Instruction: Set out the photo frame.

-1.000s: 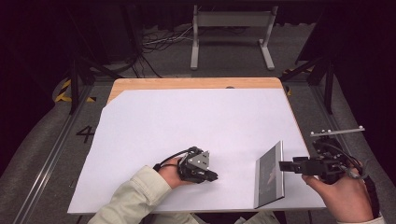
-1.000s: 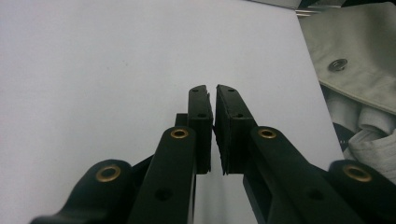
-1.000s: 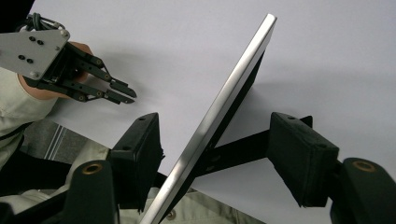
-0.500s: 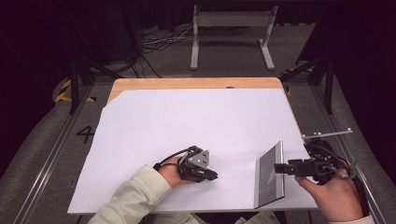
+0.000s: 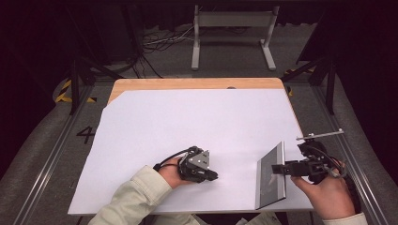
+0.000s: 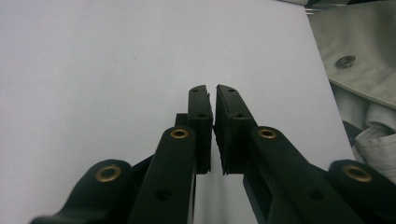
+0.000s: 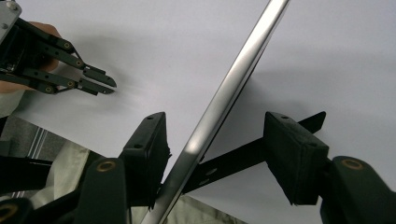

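The right hand-held gripper point(image 5: 278, 168) had sunk a little toward the counter point(image 5: 197, 117) since a second earlier, and its jaws had just been closing around the thin metal plate point(image 5: 271, 176). In the right gripper view the plate's bright edge point(image 7: 219, 105) ran slantwise between the two pads — it lay close against the left pad point(image 7: 149, 154), while the right pad point(image 7: 292, 158) stood clearly apart, so the jaws were not yet clamped on it. I judged that the grasp was only beginning and the plate was not yet secured. The plate stood tilted on its edge near the front right corner of the white counter. The left hand-held gripper point(image 5: 212, 176) rested on the counter nearby, jaws nearly together with nothing between them. No containers were on the counter.
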